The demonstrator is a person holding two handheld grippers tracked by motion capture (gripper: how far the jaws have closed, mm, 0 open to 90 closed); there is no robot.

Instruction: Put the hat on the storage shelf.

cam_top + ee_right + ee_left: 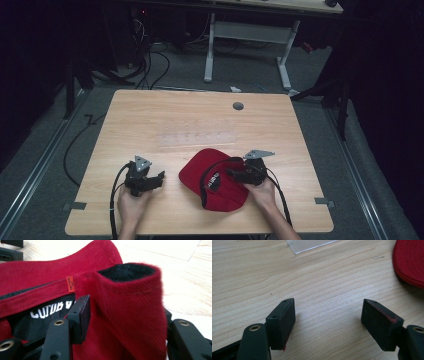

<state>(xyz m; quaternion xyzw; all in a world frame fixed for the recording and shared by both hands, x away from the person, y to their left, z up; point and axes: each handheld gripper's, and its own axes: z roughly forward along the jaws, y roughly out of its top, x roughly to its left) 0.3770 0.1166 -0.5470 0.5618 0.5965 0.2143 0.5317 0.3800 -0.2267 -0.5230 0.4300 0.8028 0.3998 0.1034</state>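
the red cap (212, 180) lay upside down on the wooden table (165, 115), near the front edge and a little right of centre, its black lining and white lettering facing up. its long axis ran from about 10 o'clock to 4 o'clock in the high view, with what looked like the brim at the 10 o'clock end and the crown toward 4 o'clock. a clear plastic sheet (197, 137) lay just beyond it at 12 o'clock.

the right gripper (239, 174) came in from 3 o'clock over the crown. in the right gripper view a fold of the cap's red rim (130, 302) stood up between the jaws, which sat on either side of it; whether the pads already pressed the cloth could not be told, so it read as a grip being taken rather than one made.

to do that well, the fold probably needed to sit deep between the pads, with both layers of cloth caught, before any lift, or the soft rim might slip out.

the left gripper (159, 177) rested at 9 o'clock of the cap, apart from it, its jaws wide apart with bare wood between them.
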